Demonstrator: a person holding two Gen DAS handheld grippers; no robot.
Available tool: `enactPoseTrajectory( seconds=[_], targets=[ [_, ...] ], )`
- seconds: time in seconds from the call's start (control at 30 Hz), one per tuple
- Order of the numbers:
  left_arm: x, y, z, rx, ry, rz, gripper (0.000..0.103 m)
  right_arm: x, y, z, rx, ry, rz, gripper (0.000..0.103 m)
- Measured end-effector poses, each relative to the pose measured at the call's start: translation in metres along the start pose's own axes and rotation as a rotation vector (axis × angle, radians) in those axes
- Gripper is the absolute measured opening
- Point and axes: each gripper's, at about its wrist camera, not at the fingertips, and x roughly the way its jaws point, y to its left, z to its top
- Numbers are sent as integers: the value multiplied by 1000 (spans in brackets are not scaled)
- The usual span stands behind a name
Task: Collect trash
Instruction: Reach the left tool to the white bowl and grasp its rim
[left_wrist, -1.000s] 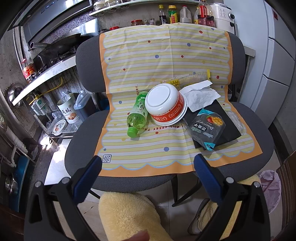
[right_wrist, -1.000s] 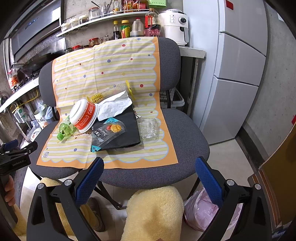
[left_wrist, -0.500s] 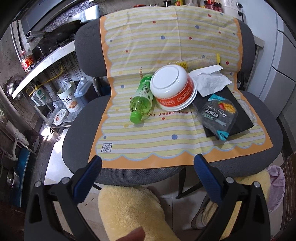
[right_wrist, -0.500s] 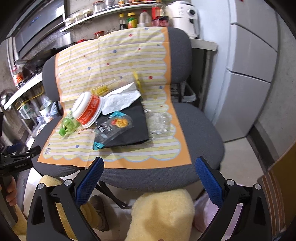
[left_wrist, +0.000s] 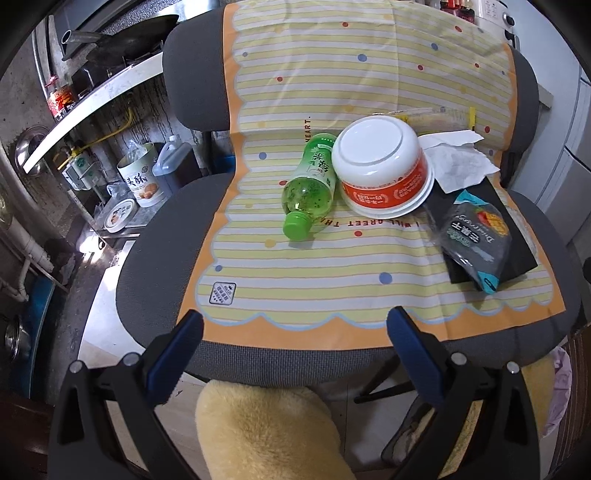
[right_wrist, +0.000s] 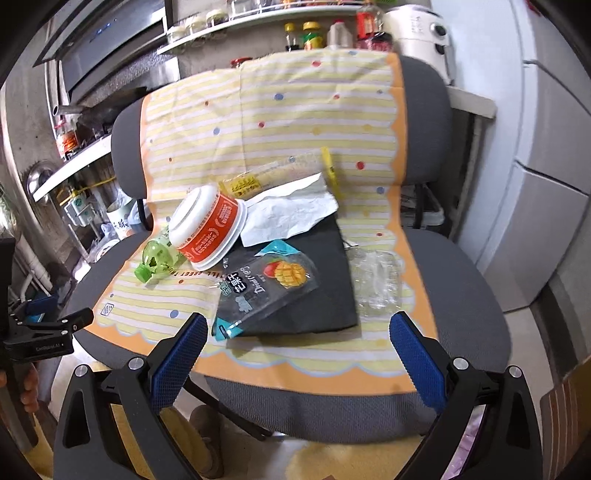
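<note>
1. A grey office chair (left_wrist: 155, 258) carries the trash, on a yellow striped cloth (left_wrist: 332, 280) with an orange scalloped border that drapes over the seat and backrest.
2. A green plastic bottle (left_wrist: 312, 184) lies on its side near the middle of the seat, its cap pointing toward the front edge.
3. An upturned white and orange noodle bowl (left_wrist: 384, 173) lies just beside the bottle, touching it on the side nearer the chair's right edge.
4. A crumpled white tissue (left_wrist: 458, 162) sits behind the bowl, near the backrest, with a clear and yellow wrapper (right_wrist: 280, 173) behind it.
5. A dark snack packet (left_wrist: 476, 236) showing a mango picture rests on a flat black bag (right_wrist: 325, 280) toward the seat's right edge.
6. A crumpled clear plastic container (right_wrist: 376, 282) lies beside the black bag, at the cloth's right edge.
7. The left claw (left_wrist: 295, 343) hovers at the seat's front edge with its blue-padded fingers wide apart, holding nothing.
8. The right claw (right_wrist: 295, 343) hovers at the front edge too, spread wide and empty.
</note>
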Motion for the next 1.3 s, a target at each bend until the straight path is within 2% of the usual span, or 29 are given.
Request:
enactPoseTrajectory(
  seconds=[0.3, 0.37, 0.5, 0.57, 0.6, 0.67, 0.73, 0.8, 0.87, 0.97, 1.07, 1.17, 1.2, 1.3],
  targets=[
    [26, 5, 22, 12, -3, 9, 97, 44, 16, 20, -54, 47, 68, 95],
    [32, 6, 34, 15, -4, 2, 97, 54, 19, 26, -65, 51, 68, 94],
    [41, 6, 55, 23, -17, -5, 97, 74, 23, 40, -75, 55, 127, 91],
    [47, 6, 66, 32, -29, -1, 96, 86, 29, 49, -82, 63, 157, 71],
    [50, 4, 71, 37, -29, 8, 92, 93, 31, 53, -80, 72, 168, 60],
    [59, 3, 82, 42, -26, 20, 87, 107, 36, 61, -79, 87, 214, 58],
    [67, 3, 90, 47, -16, 29, 79, 124, 42, 69, -88, 107, 255, 42],
    [76, 4, 97, 49, -11, 31, 65, 137, 47, 74, -101, 127, 288, 33],
    [84, 3, 104, 57, -7, 27, 59, 150, 51, 78, -107, 143, 318, 33],
    [99, 1, 117, 78, -4, 44, 55, 169, 56, 79, -105, 180, 356, 33],
    [115, 3, 130, 73, -1, 76, 55, 184, 57, 80, -103, 210, 367, 35],
    [130, 2, 140, 84, 17, 102, 55, 192, 54, 78, -93, 223, 376, 53],
    [136, 0, 142, 93, 25, 104, 55, 194, 53, 77, -96, 230, 380, 62],
    [146, -8, 143, 130, 45, 100, 55, 200, 52, 76, -110, 226, 412, 63]
  ],
)
